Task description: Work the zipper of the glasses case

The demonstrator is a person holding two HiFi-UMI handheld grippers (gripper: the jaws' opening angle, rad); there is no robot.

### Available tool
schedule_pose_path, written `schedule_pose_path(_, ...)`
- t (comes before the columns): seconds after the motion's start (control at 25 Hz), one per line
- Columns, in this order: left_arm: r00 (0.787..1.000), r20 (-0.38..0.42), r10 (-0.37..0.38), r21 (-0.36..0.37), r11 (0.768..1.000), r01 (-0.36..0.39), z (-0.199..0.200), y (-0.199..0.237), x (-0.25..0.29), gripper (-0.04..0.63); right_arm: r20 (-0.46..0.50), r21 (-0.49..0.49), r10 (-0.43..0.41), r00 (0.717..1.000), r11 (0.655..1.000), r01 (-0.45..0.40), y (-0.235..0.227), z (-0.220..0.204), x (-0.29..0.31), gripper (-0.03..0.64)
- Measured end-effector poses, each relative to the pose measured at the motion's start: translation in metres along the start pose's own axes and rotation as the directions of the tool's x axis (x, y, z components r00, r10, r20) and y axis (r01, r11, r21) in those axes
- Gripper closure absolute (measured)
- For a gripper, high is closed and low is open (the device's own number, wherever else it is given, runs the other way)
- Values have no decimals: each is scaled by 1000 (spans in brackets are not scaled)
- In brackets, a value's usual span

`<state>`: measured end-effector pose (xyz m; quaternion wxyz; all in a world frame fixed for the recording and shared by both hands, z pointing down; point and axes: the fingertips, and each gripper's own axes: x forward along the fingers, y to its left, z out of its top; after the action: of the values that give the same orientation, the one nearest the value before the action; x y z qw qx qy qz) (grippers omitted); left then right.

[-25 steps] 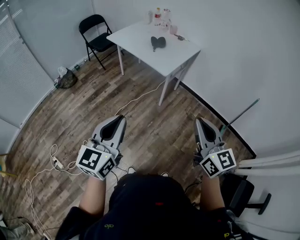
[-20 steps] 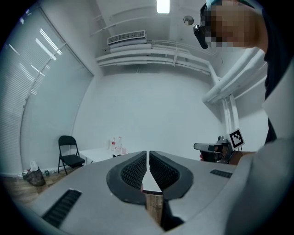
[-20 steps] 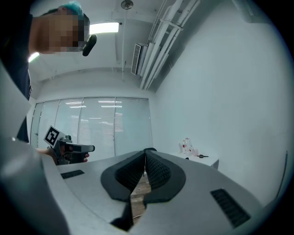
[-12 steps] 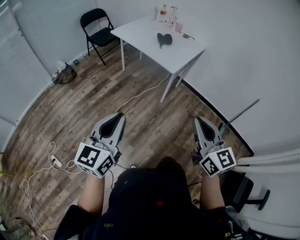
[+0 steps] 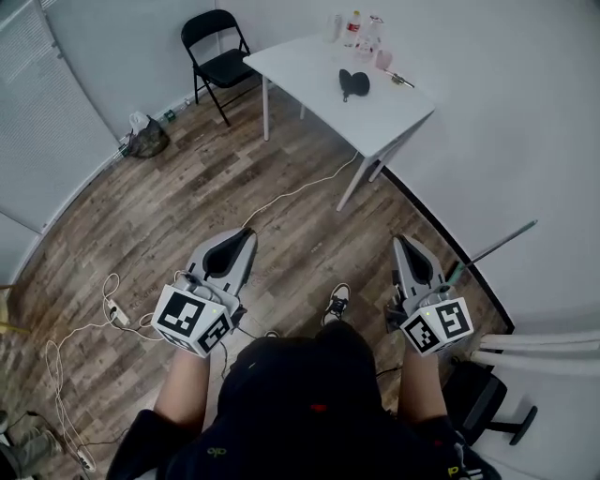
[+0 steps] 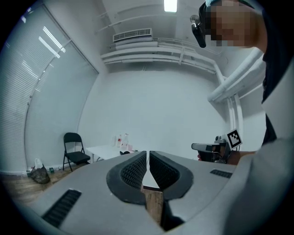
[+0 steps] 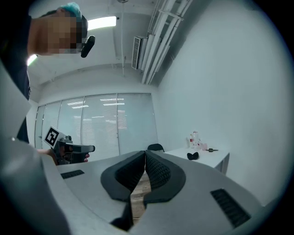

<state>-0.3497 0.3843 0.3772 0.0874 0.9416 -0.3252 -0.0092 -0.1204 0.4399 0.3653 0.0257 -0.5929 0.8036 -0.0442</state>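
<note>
The black glasses case [image 5: 353, 84] lies on the white table [image 5: 309, 66] at the far side of the room, well away from both grippers. It shows small in the left gripper view [image 6: 124, 152] and the right gripper view [image 7: 193, 156]. My left gripper [image 5: 246, 234] is held level over the wood floor, shut, with nothing between its jaws [image 6: 147, 153]. My right gripper [image 5: 403, 241] is also level, shut and empty [image 7: 145, 153]. Each gripper appears in the other's view.
A black folding chair [image 5: 217, 47] stands left of the table. Bottles [image 5: 361, 28] and a small tool [image 5: 398, 80] sit at the table's far end. A white cable [image 5: 291, 192] and power strip [image 5: 117, 314] lie on the floor. A bag [image 5: 145, 139] rests by the left wall.
The person has stepped toward the table, carrying both grippers forward; a shoe now shows between them. The table sits further right in the head view. Both grippers stayed shut.
</note>
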Motion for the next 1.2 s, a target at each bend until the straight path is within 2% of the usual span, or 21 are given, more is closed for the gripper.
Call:
schedule_pose_path(0.24, 997, -47, 61, 10, 998, -61, -8, 22, 54, 558, 2, 53, 53, 999, 997, -53, -50, -11, 52, 596)
schedule_pose_path(0.48, 994, -42, 99, 25, 995, -98, 2, 28, 141, 558, 6, 75, 68, 998, 995, -68, -136, -5, 92, 595)
schedule_pose_path(0.88, 991, -3, 131, -30, 991, -131, 12, -3, 280, 558, -28, 48, 117, 993, 992, -115, -278, 24, 118, 595)
schedule_pose_path(1.2, 990, -48, 132, -30, 991, -134, 1, -1, 334, 557, -50, 89, 154, 987, 985, -149, -321, 7, 153, 595)
